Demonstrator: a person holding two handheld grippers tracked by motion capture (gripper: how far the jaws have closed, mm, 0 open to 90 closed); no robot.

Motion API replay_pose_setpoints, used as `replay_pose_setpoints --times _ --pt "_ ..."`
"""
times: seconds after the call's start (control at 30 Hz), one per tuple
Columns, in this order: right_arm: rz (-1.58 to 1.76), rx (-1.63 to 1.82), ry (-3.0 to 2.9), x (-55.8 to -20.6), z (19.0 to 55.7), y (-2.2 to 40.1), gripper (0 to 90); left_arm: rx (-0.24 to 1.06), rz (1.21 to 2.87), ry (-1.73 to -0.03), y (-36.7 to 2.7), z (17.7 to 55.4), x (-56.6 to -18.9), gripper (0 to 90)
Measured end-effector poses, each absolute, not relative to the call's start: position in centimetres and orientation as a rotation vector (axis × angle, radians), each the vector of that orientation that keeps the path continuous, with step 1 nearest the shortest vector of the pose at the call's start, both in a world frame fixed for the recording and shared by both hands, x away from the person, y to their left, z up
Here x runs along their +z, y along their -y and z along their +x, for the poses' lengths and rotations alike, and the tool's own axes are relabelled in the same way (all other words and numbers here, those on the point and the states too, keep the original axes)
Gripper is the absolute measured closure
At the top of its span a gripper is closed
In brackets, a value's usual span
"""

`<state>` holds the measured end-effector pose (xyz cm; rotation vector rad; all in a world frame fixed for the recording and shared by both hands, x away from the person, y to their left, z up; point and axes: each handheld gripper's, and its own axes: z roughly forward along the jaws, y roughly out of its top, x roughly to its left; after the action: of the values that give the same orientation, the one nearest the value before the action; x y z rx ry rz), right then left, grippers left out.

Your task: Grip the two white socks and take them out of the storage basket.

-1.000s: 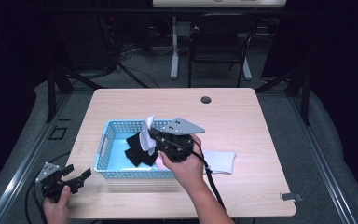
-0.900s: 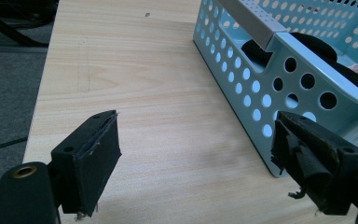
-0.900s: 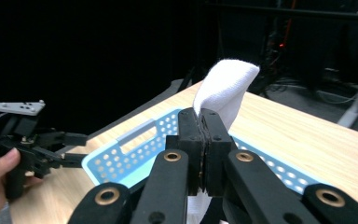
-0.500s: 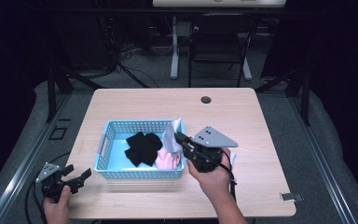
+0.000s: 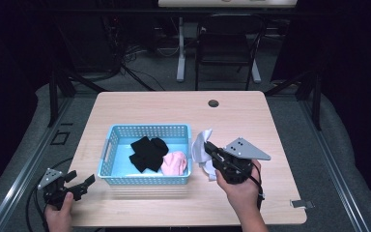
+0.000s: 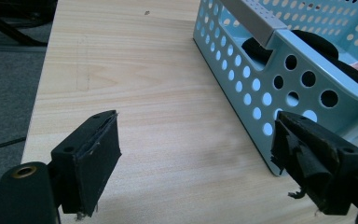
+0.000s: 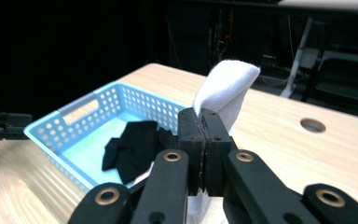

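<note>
The right gripper (image 5: pixel 211 153) holds a white sock (image 5: pixel 200 144) just off the right end of the blue basket (image 5: pixel 105 153), above the counter (image 5: pixel 251 116). In the right gripper view its jaws are pressed together on the fabric, and the sock (image 7: pixel 226 84) stands up out of them in a folded loop, with a bit more white cloth showing below the jaws. In the high view more white cloth (image 5: pixel 205 169) lies on the counter beside the gripper; whether that is the tail of the same sock or a second piece is hard to tell.

The basket holds a black sock (image 5: pixel 145 152) and a pink cloth (image 5: pixel 175 163) against its near right corner. The left gripper (image 5: pixel 79 182) rests at the near left edge of the counter, apart from the basket, with its jaws wide apart and nothing between them; its own view looks across bare wood to the basket's perforated corner (image 6: pixel 261 84).

The step in hand looks like sorting laundry out of the basket: the white sock is clear of the rim and ready to be set down on the counter to the right. The next move likely calls for lowering the sock to the bare wood next to the white cloth, flat rather than bunched, and then parting the jaws cleanly so the knit does not snag on the pads. After that, the black sock or the pink cloth would be the next thing to reach for.
</note>
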<state>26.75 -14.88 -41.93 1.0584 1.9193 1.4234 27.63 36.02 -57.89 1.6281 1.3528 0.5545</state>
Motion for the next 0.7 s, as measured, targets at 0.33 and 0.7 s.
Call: replay_pose_setpoints --times 0.33,0.7 --pt "1.165 1.343 -1.955 -45.4 28.3 16.0 89.3 0.560 1.624 -1.351 -36.1 27.6 -57.9 15.3" --pt "1.392 1.184 -1.959 -51.1 29.8 20.1 89.1 0.554 1.628 -1.355 -36.0 27.6 -57.9 15.3"
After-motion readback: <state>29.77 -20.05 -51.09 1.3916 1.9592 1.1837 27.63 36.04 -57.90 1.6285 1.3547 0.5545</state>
